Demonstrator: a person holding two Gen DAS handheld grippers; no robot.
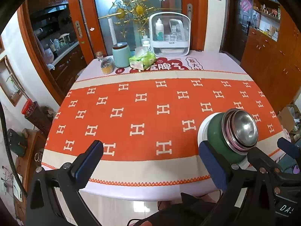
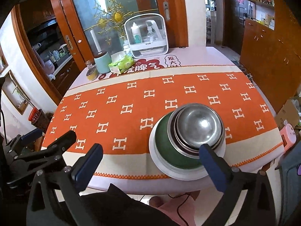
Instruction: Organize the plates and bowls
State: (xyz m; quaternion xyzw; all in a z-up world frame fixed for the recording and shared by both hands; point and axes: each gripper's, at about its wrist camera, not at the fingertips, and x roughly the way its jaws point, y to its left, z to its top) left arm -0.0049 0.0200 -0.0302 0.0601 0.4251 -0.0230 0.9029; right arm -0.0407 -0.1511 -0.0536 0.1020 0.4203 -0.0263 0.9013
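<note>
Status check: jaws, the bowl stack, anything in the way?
Left gripper and right gripper open, empty. Bowl stack upside down on white plate, near table edge. Nothing in the way.

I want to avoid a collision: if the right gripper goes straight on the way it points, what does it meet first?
Probably the orange tablecloth, just left of the stacked bowls. The right gripper is open and empty; depth is unclear.

The steel bowls (image 2: 199,126) are bare metal, dull-polished with soft glare. The green bowl (image 2: 169,150) under them looks glazed and smooth, the white plate (image 2: 160,162) glossy. The tablecloth (image 2: 131,101) is matt woven cloth. The gripper pads (image 2: 87,166) look like rough blue foam on matt black plastic. The doors (image 2: 62,18) are glossy varnished wood.
</note>
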